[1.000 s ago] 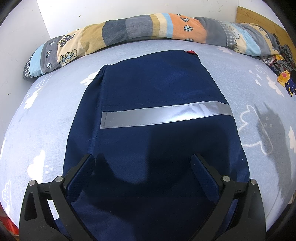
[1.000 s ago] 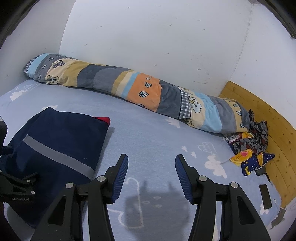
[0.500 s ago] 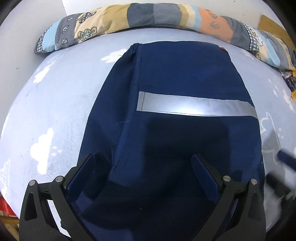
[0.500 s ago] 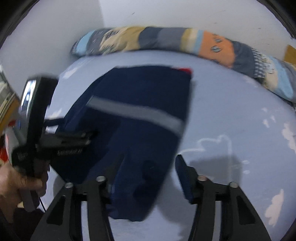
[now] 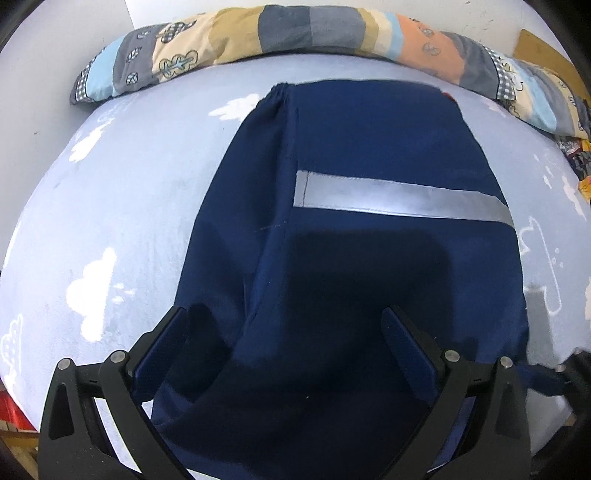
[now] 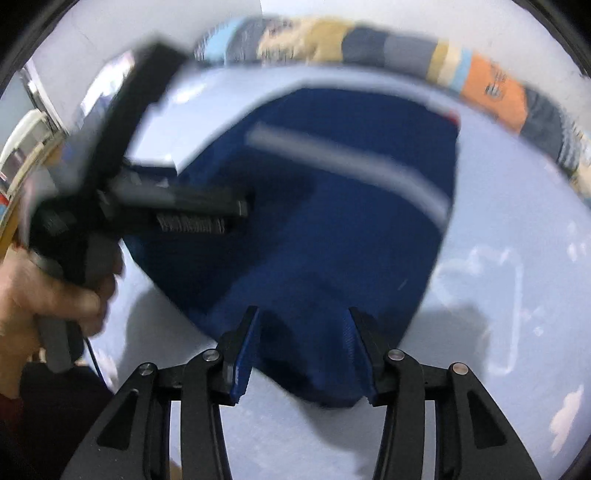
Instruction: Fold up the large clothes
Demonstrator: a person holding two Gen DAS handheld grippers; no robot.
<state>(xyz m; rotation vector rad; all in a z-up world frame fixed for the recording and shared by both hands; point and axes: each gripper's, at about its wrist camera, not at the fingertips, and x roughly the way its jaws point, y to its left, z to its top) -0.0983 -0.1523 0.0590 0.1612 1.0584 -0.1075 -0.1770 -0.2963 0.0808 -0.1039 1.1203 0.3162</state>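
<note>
While the left gripper [image 5: 284, 347] stands with its jaws wide over the near end of the navy garment [image 5: 369, 258], the left wrist view has shifted: a second ago the cloth lay centred, and now its left side shows a long fold ridge and more bare bedsheet [image 5: 122, 221]. No cloth is pinched between these jaws. At the right edge a dark tip has come in, probably the other tool.

In the right wrist view much more has changed. A second ago it looked across the bed toward the wall; now it looks down on the garment [image 6: 351, 221]. The right gripper [image 6: 301, 350] has just been closing, and its jaws are half-narrow with the near corner of the cloth between them; whether the pads already press I cannot tell, because the picture is blurred. I judge a corner grasp for the next fold is beginning.

The garment is smooth woven fabric with a shiny grey reflective stripe [image 5: 399, 197]. It lies flat on a soft pale-blue sheet with white clouds. Behind is a long patchwork bolster [image 5: 295, 33].
</note>
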